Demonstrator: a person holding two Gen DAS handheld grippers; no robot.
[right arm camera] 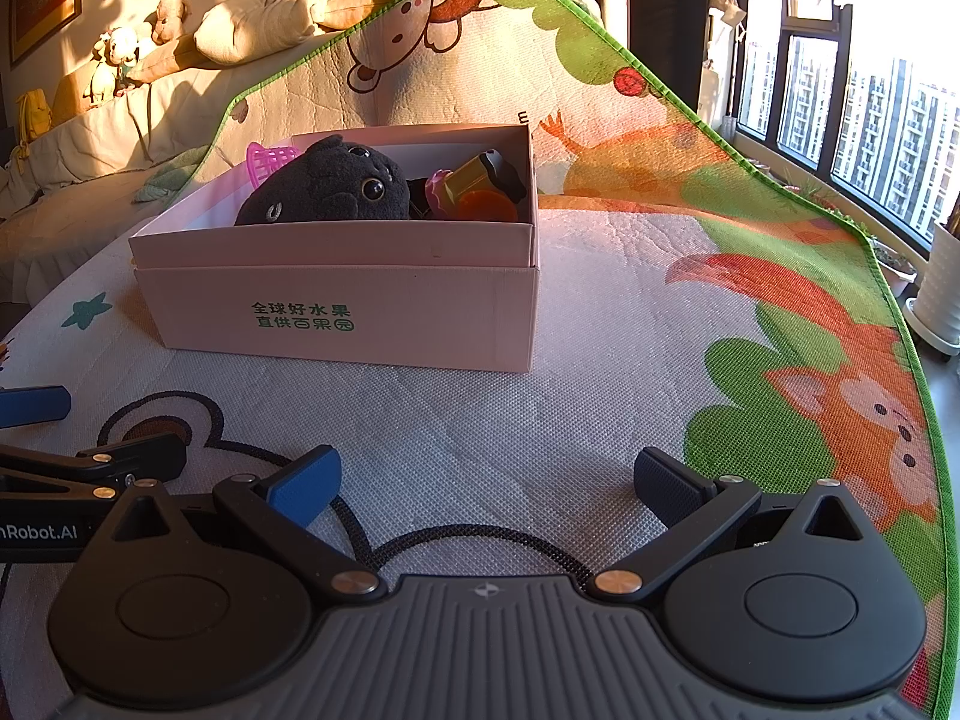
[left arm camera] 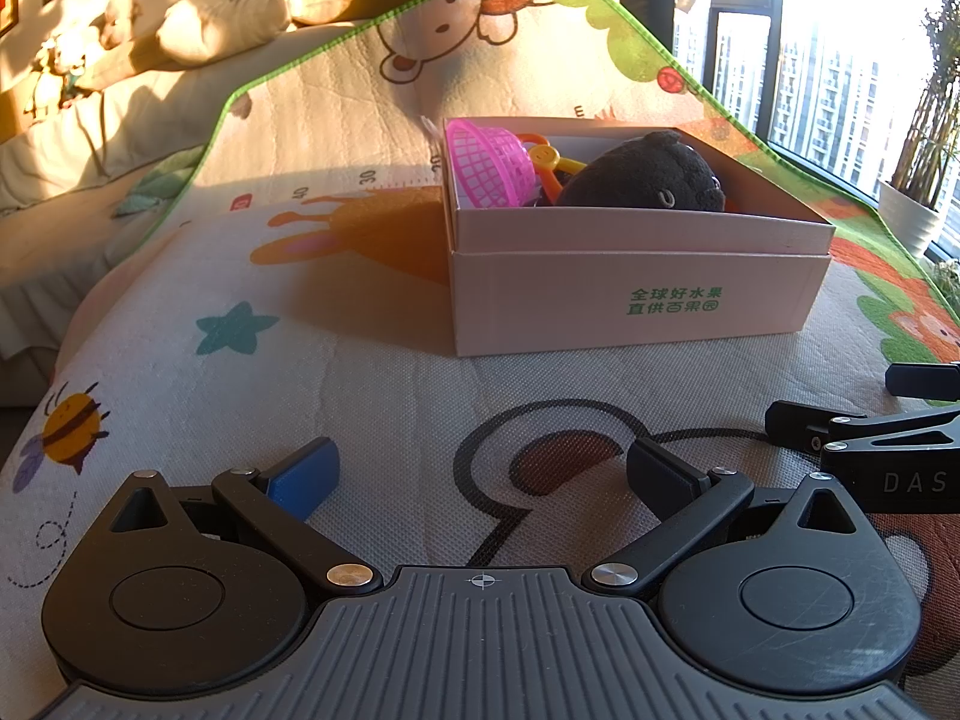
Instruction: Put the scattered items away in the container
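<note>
— What's the setting?

— A sunlit bedroom. A cartoon play mat with a green border is spread over a bed, with pillows and stuffed animals along the wall at the back left and a tall window on the right looking out at apartment blocks.

— And the claws?

— The left gripper sits low over the mat, its jaws spread wide with nothing between them; one blue pad shows on its left finger. The right gripper is the same: jaws wide apart, empty, above bare mat. The two sit side by side, each showing at the edge of the other's view.

— Where are the items?

— Ahead of both grippers, well apart from them, stands a pale pink cardboard box with green Chinese lettering on its front, resting on the mat. The toys lie inside it. A black plush animal with shiny eyes fills the middle. A pink plastic basket leans at the left end. Orange and yellow plastic pieces lie between basket and plush in the left view, and a gold-and-black toy with an orange piece sits at the right end.

— Anything beyond?

— A white planter stands by the window.
</note>
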